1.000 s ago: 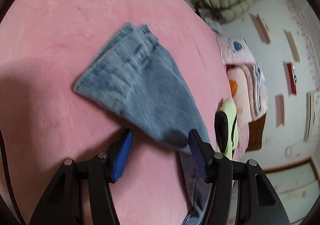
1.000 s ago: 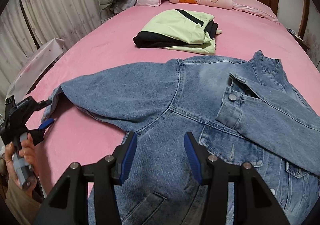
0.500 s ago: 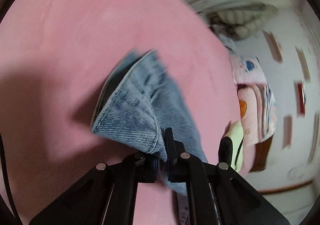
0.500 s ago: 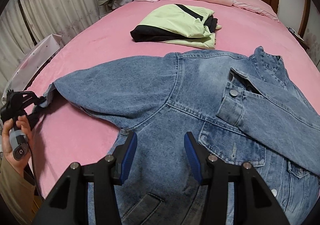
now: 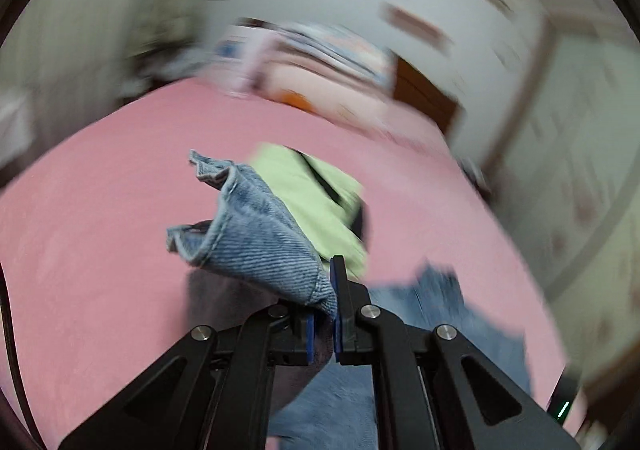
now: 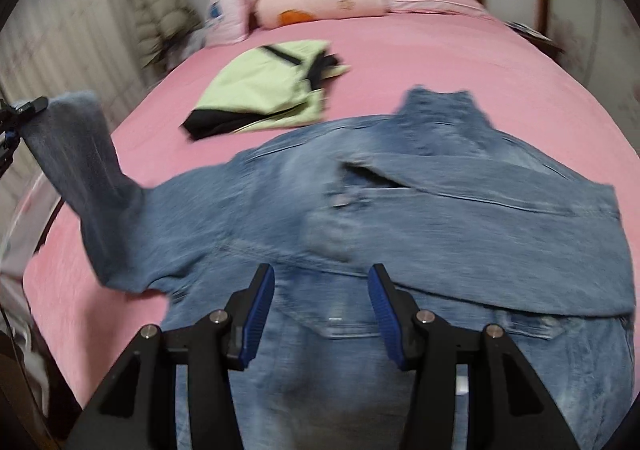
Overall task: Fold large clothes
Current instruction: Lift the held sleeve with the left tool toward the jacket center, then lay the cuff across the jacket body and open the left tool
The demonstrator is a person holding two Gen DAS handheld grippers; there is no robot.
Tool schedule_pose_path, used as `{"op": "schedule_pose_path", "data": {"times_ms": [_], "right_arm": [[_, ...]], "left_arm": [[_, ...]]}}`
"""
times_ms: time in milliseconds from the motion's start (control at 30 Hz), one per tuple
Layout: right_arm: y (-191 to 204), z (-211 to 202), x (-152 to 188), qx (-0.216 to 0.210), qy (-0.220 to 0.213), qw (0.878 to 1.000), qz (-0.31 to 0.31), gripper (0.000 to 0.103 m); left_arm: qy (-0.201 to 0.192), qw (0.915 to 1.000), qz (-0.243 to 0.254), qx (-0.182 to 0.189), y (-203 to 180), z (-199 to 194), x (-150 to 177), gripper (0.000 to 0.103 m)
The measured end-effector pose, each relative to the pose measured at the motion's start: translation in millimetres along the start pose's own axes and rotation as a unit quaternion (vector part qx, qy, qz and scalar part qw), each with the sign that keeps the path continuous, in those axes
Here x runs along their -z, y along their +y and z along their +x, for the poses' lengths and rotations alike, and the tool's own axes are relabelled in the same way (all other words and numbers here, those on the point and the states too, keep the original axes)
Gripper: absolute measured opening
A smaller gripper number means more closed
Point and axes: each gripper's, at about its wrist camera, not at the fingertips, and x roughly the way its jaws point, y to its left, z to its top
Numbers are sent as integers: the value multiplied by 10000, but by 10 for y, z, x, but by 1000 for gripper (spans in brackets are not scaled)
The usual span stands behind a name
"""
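Sleeve cuff (image 5: pixel 256 234) now clamped in left tool (image 5: pixel 324 324), lifted off bed (image 6: pixel 440 62); right tool (image 6: pixel 322 314) wide above denim jacket (image 6: pixel 400 218). Sleeve fold underway.

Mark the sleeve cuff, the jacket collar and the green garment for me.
sleeve cuff (image 5: pixel 256 238), left wrist view, denim above the fingers.
jacket collar (image 6: pixel 436 110), right wrist view, collar's middle.
green garment (image 6: pixel 264 90), right wrist view, light green panel.

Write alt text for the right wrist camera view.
An open right gripper hovers over a denim jacket spread on a pink bed. The left gripper lifts one sleeve at far left; a folded green garment lies beyond.
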Motion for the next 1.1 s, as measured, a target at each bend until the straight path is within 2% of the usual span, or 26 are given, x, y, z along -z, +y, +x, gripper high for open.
{"op": "schedule_pose_path", "data": {"times_ms": [67,100,133,233,333,433,500,533,600,633,667,800,933,1000,1100], "right_arm": [[-235,-50,13,88,-27,9997,222,49],[-330,-65,22,106,-17,9994,318,49],[-430,-79,42,122,0,9991,408,49],[-688,-89,117,214,83,9979,601,49],[-856,-72,189,260,186,9971,688,49],[-967,-49,239,192,270,9966,753,49],[-1012,-34,257,132,303,9963,795,49],[-1024,-25,259,87,320,9960,824,49],[-1038,-7,250,-45,333,9953,903,49],[-1038,3,232,-136,339,9948,947,49],[-1037,-6,232,-205,342,9945,966,49],[-1006,6,141,-607,368,9914,1098,49],[-980,59,76,-1083,518,9848,1258,53],[-970,120,76,-1234,618,9816,1323,54],[-968,254,118,-1373,820,9772,1400,54]], "left_arm": [[480,9962,703,193,-551,336,229,4],[662,9937,854,291,-710,472,329,4],[1043,9884,1029,409,-918,699,556,4],[1881,9730,1251,468,-1195,1154,1121,4],[2369,9580,1593,279,-1345,1423,1589,9],[2323,9524,1974,26,-1436,1360,1759,15],[2294,9526,1999,24,-1388,1309,1706,33],[2227,9551,1951,21,-1364,1239,1643,40],[1993,9628,1827,5,-1380,1103,1476,70],[1747,9695,1719,0,-1323,955,1371,74],[1609,9728,1669,-11,-1314,873,1334,78],[1114,9828,1450,-247,-1066,499,1084,82],[840,9872,1115,-767,-665,193,1035,87],[917,9872,864,-975,-425,138,1093,87],[1274,9835,295,-1247,17,183,1279,87]]}}
